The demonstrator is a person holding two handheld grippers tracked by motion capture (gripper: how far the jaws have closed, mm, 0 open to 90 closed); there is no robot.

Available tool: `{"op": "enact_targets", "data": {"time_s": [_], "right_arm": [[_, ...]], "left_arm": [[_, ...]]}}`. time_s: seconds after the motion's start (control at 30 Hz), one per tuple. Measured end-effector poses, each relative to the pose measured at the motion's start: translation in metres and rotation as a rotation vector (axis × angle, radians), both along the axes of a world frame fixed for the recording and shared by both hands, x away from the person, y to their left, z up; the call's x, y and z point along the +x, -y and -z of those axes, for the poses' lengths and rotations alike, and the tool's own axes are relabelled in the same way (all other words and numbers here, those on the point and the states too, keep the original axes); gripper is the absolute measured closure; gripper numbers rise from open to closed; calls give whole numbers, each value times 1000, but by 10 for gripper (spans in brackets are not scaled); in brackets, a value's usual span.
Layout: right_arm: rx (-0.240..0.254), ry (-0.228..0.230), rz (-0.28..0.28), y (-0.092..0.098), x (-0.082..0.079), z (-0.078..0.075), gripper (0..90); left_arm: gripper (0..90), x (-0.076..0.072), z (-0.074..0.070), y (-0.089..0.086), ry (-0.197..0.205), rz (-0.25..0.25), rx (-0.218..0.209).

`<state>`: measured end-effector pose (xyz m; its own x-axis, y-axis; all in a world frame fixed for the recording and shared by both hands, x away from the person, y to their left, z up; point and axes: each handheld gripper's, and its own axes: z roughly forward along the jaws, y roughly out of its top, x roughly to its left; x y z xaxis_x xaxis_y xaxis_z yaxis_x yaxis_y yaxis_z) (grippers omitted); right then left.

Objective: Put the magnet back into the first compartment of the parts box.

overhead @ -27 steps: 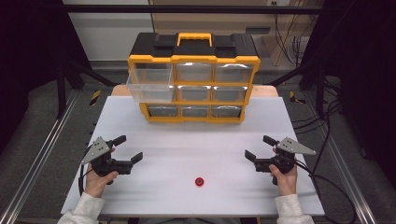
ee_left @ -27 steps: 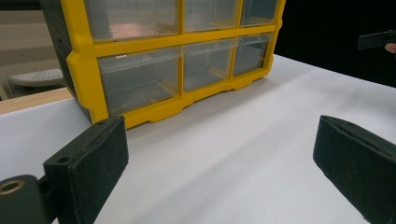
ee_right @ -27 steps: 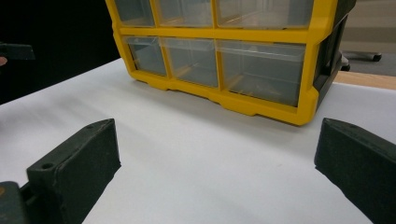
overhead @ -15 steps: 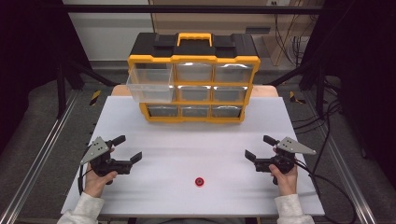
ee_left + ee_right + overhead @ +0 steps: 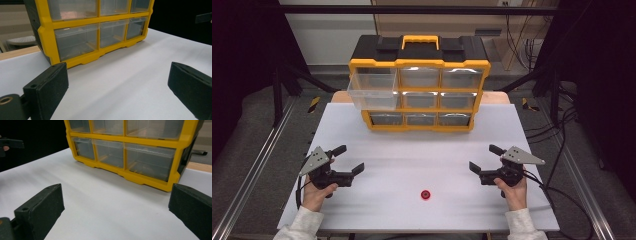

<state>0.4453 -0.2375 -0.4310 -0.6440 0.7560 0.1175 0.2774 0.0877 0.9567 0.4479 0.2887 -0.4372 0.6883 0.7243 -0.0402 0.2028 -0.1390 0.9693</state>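
— Reading any label on the organizer (image 5: 419, 85)? 
— None legible; it stands far-centre, long axis left-right, top-left drawer (image 5: 371, 90) pulled out.
— Grippers?
— Left gripper (image 5: 349, 160) and right gripper (image 5: 485, 159) both gape wide, empty; red disc (image 5: 426, 194) near-centre between them.

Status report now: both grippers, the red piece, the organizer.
Left gripper open, right gripper open, both empty. Red piece on table between them, untouched. Organizer at back, top-left drawer pulled out. Nothing in the way.
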Motion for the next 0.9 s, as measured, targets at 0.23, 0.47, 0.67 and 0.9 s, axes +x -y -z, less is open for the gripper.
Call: {"op": "enact_targets", "data": {"time_s": [0.23,0.47,0.67,0.9], "right_arm": [[-18,-12,-6,-11,0,-1,4],[-40,-30,-36,-25,0,-1,4],[-57,-43,-62,-36,-2,-2,4],[-73,-64,-104,-51,-4,-1,4]], "left_arm": [[25,0,0,0,-6,-2,-2],[26,1,1,-1,-9,-2,-3],[26,1,1,0,-12,-4,-2],[26,2,2,0,-19,-7,0]]}}
